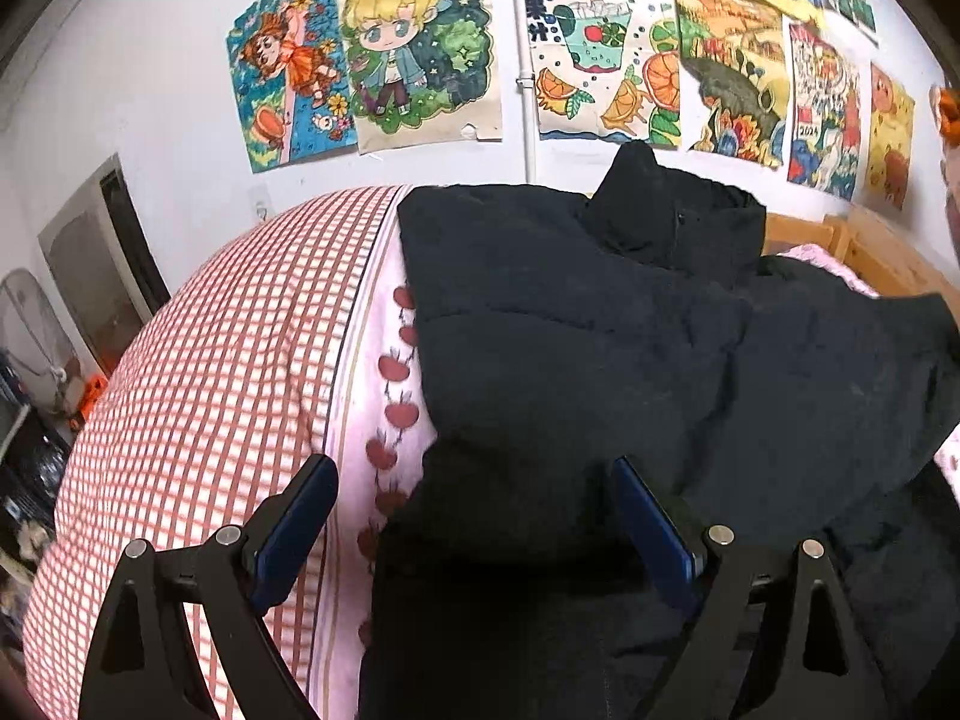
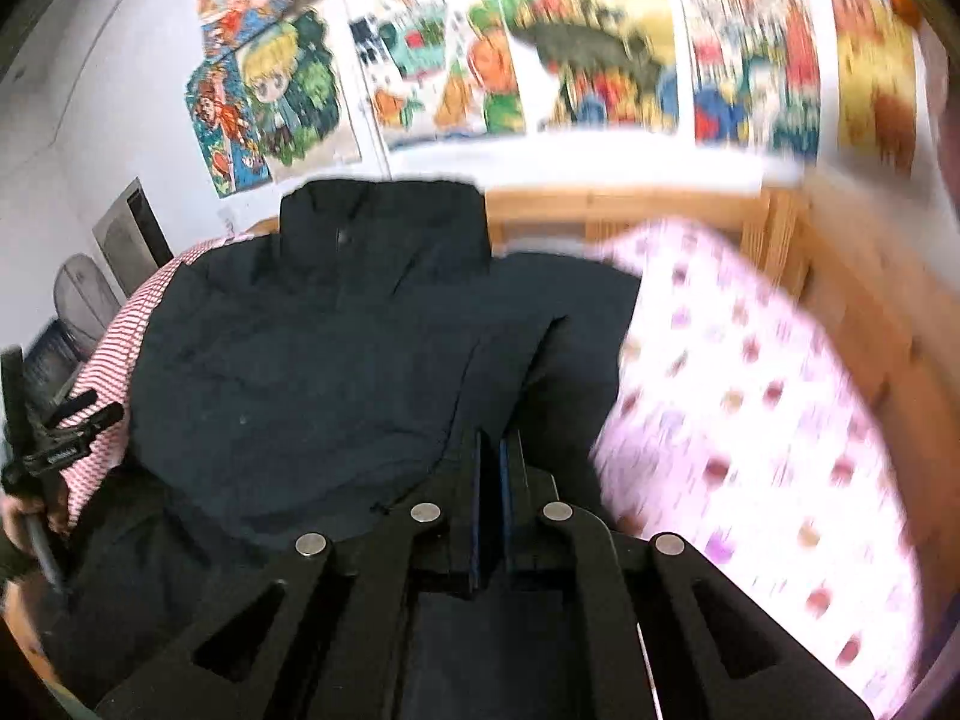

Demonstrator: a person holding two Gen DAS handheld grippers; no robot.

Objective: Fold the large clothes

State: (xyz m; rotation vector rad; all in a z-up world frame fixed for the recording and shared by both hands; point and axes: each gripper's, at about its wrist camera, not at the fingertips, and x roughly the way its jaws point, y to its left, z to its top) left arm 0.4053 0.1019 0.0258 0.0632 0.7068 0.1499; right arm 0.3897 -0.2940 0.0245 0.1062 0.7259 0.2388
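Note:
A large black padded jacket (image 1: pixel 570 324) lies spread on the bed, collar toward the wall. It also fills the middle of the right wrist view (image 2: pixel 312 360). My left gripper (image 1: pixel 474 480) is open, its blue pads wide apart over the jacket's near left edge, holding nothing. My right gripper (image 2: pixel 495 450) is shut on a fold of the jacket's right side, a sleeve or front panel, and holds it lifted over the body. The left gripper also shows at the far left of the right wrist view (image 2: pixel 72 420).
The bed has a red-and-white checked cover (image 1: pixel 198 372) on the left and pink patterned bedding (image 2: pixel 750 408) on the right. A wooden bed frame (image 2: pixel 630 210) runs along the wall. Colourful drawings (image 1: pixel 420 54) hang above. A fan and clutter (image 1: pixel 36 354) stand at the far left.

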